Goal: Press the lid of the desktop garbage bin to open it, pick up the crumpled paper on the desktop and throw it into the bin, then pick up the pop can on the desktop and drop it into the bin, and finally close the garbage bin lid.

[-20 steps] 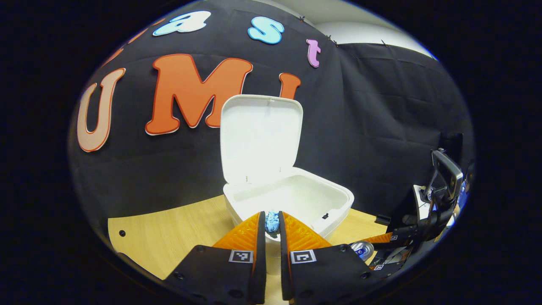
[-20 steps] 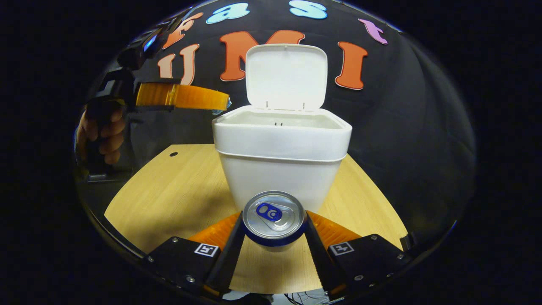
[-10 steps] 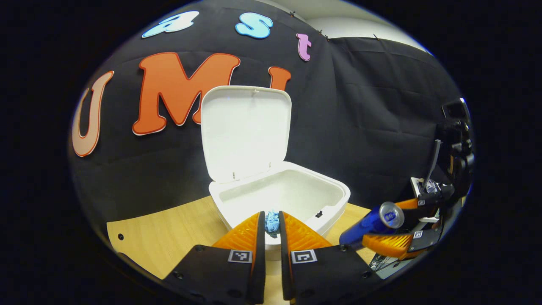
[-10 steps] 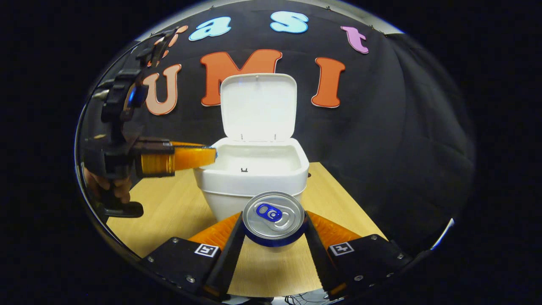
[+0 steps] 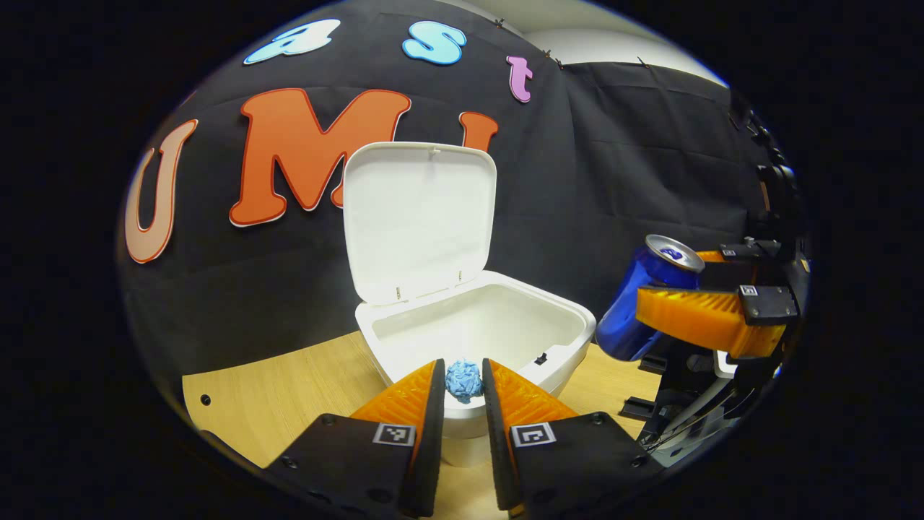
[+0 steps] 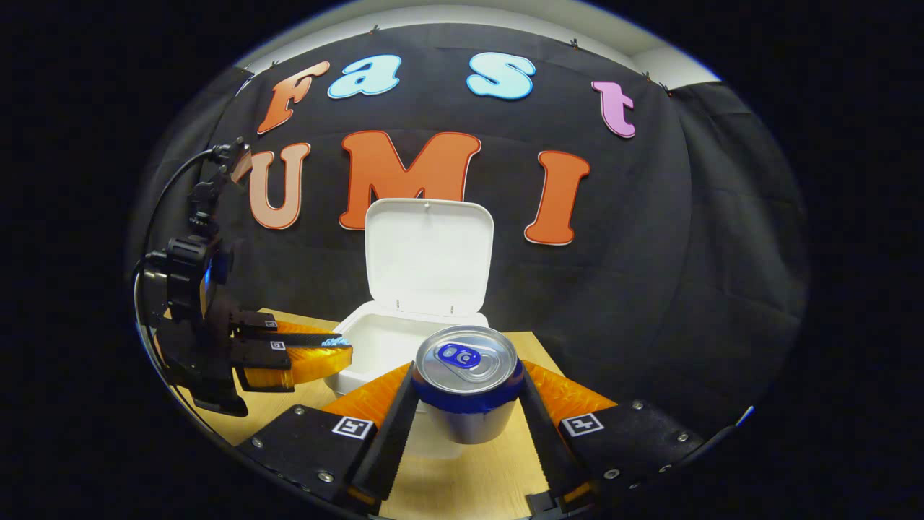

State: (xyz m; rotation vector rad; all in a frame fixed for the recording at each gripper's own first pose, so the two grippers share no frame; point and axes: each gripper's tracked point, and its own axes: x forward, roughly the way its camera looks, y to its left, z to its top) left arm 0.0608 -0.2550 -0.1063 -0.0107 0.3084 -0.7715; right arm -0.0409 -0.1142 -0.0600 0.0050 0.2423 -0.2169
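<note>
The white bin [image 5: 581, 332] stands on the desk with its lid [image 5: 419, 217] upright. My left gripper [image 5: 462, 375] holds the blue crumpled paper [image 5: 463, 380] between its fingertips, just above the bin's near rim; the fingers stand a little apart around the ball. In the right gripper view the left gripper [image 6: 341, 350] reaches the bin [image 6: 361, 336] from the left, below the lid [image 6: 429, 253]. My right gripper [image 6: 468, 375] is shut on the blue and silver pop can [image 6: 468, 359], raised above the desk. In the left gripper view the can [image 5: 635, 307] hangs right of the bin, tilted.
The wooden desk [image 5: 274, 390] has a rounded edge and a small hole [image 5: 207, 399] at the left. Black cloth walls close in behind and to the right of the bin. Cables and a dark stand [image 5: 671, 419] lie low at the right.
My left fingers have parted slightly and the paper ball looks fuller between them. The right gripper has lifted the can off the desk, well up beside the bin.
</note>
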